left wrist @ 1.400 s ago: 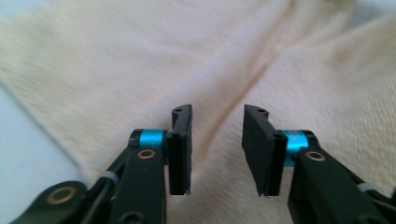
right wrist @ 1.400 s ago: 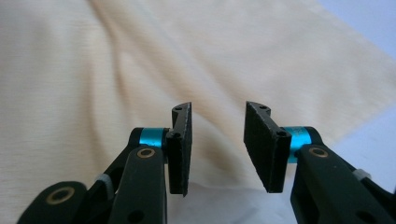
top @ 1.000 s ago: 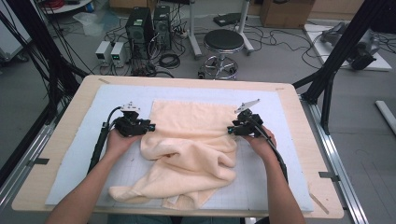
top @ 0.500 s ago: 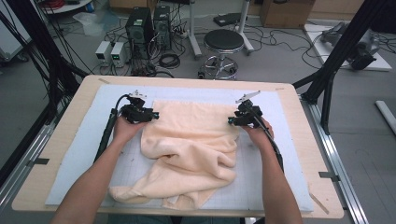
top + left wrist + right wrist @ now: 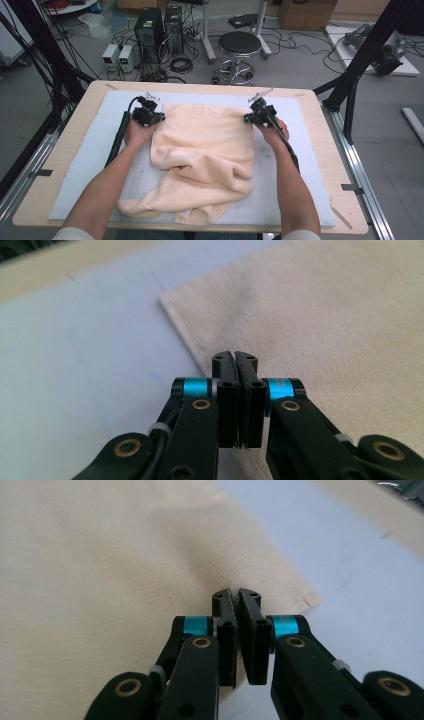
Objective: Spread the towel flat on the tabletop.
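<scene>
The cream towel (image 5: 205, 150) lay on the pale blue mat (image 5: 80, 165) of the worktop (image 5: 60, 130), its near half rumpled. The left hand-held gripper (image 5: 159, 116) and right hand-held gripper (image 5: 247, 118) each pinched a far edge; the cloth between the pressed jaws was hidden.

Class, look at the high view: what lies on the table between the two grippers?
The cream towel spans the stretch between the left gripper and the right gripper, its far edge running flat from one to the other. Each is shut on that edge.
</scene>
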Tool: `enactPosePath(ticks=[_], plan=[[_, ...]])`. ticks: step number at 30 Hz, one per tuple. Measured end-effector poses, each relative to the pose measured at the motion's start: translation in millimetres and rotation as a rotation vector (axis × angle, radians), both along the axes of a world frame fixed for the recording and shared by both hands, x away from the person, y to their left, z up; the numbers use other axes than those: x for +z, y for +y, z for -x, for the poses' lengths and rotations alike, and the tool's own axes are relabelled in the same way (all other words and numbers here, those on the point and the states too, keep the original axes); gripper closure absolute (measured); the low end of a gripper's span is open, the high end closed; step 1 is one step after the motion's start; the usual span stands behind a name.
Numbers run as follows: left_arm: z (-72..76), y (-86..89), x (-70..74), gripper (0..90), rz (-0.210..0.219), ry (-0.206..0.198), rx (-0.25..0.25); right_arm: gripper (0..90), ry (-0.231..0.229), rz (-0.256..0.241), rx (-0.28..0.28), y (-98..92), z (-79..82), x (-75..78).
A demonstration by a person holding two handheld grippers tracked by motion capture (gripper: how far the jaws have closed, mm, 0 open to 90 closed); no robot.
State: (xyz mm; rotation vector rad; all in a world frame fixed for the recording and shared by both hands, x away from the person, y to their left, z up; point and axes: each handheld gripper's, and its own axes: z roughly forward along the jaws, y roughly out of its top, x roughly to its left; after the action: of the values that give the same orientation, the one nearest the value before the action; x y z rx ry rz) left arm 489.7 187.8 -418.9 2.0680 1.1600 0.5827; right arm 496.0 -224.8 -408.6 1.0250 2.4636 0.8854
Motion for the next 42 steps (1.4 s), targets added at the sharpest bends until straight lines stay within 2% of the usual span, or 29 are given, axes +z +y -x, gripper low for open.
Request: enactPosePath(ticks=[1,2,3,4,5,6,8,9,11,12,15,18,19,21,22,23,24,25,26,27,28,31,34,36,38,39,40,41,42], plan=[[-6.5,0.7,7.0,87.8,0.005,-0.022,0.019,86.7,0.004,-0.015,-0.021,-0.2,-7.5,9.7],[-12.6,0.1,13.2,87.8,0.006,-0.047,0.043,86.3,-0.036,-0.001,-0.032,1.2,-14.2,19.8],[-17.5,-1.6,17.3,87.2,-0.013,-0.066,0.066,83.5,-0.067,-0.006,-0.047,3.1,-20.3,29.2],[-21.2,-2.3,19.0,84.4,-0.026,-0.076,0.084,74.9,-0.097,-0.023,-0.057,4.6,-25.7,35.0],[-22.4,-0.7,18.3,72.3,-0.016,-0.064,0.082,67.6,-0.096,-0.02,-0.08,7.4,-29.8,36.2],[-22.9,2.6,15.6,69.9,0.006,-0.03,0.064,64.4,-0.081,-0.001,-0.071,8.2,-30.7,33.4],[-21.3,7.2,8.5,65.2,0.004,0.037,0.025,59.1,-0.003,0.046,-0.053,8.6,-29.2,20.4],[-17.6,9.2,5.3,63.5,0.01,0.043,0.013,55.9,0.025,0.06,-0.043,7.0,-26.9,14.3],[-10.8,11.4,-1.1,60.8,0.02,0.055,0.002,54.2,0.089,0.05,-0.038,3.1,-23.3,6.2],[-7.2,11.2,-3.3,60.3,0.009,0.067,-0.007,54.3,0.07,0.049,-0.043,2.0,-17.8,3.9],[7.7,8.0,-7.6,58.4,0.028,0.079,-0.072,49.5,0.144,0.013,-0.015,2.3,-10.5,3.4],[23.9,5.0,-9.7,59.0,0.055,0.081,-0.137,49.6,0.158,-0.015,0.051,9.3,1.6,9.2],[26.8,5.0,-10.7,58.8,0.07,0.09,-0.149,51.0,0.127,-0.02,0.083,13.4,9.1,9.8],[34.4,4.5,-11.8,58.1,0.06,0.096,-0.179,51.8,0.074,0.004,0.108,17.9,22.8,6.9],[39.3,3.6,-12.8,57.4,0.06,0.083,-0.191,51.7,0.085,0.004,0.112,17.7,25.4,4.3],[40.9,3.3,-12.7,55.3,0.051,0.081,-0.198,52.0,0.107,0.001,0.118,16.5,30.4,-2.5],[42.5,2.8,-12.4,53.6,0.033,0.075,-0.195,53.1,0.11,0.007,0.115,16.1,32.8,-5.7],[43.1,1.9,-12.4,50.9,0.013,0.066,-0.177,54.9,0.113,0.011,0.121,15.6,36.0,-10.4],[44.1,-0.4,-10.6,47.5,-0.036,0.043,-0.131,56.3,0.123,0.015,0.12,15.7,39.1,-15.2],[45.1,-0.3,-8.8,43.5,-0.041,0.035,-0.123,65.2,0.104,-0.002,0.109,14.4,45.1,-18.0],[45.5,0.3,-7.6,44.0,-0.034,0.029,-0.126,69.7,0.108,-0.014,0.109,13.9,46.8,-18.3],[53.1,3.1,0.5,46.1,0.033,-0.005,-0.138,83.8,0.118,-0.021,0.133,13.6,52.2,-17.9],[62.0,3.5,-0.4,48.7,0.063,0.014,-0.195,84.7,0.125,0.003,0.167,16.4,58.8,-13.9],[65.4,2.0,-4.2,49.8,0.051,0.062,-0.239,84.6,0.128,-0.003,0.187,16.0,62.9,-11.5],[72.2,0.4,-7.0,49.0,0.063,0.047,-0.268,83.7,0.103,-0.008,0.184,13.8,68.9,-7.4],[75.1,0.3,-8.3,49.2,0.076,0.059,-0.295,82.2,0.086,-0.026,0.178,12.0,70.5,-5.7],[77.0,-0.7,-11.2,50.1,0.071,0.081,-0.316,80.4,0.077,-0.044,0.174,10.4,72.8,-4.2],[77.6,-2.6,-15.2,51.7,0.047,0.113,-0.334,73.9,0.076,-0.048,0.174,9.3,73.0,-4.4],[80.2,-3.2,-16.9,52.9,0.037,0.093,-0.34,70.5,0.087,-0.042,0.173,9.5,72.4,-6.1]])
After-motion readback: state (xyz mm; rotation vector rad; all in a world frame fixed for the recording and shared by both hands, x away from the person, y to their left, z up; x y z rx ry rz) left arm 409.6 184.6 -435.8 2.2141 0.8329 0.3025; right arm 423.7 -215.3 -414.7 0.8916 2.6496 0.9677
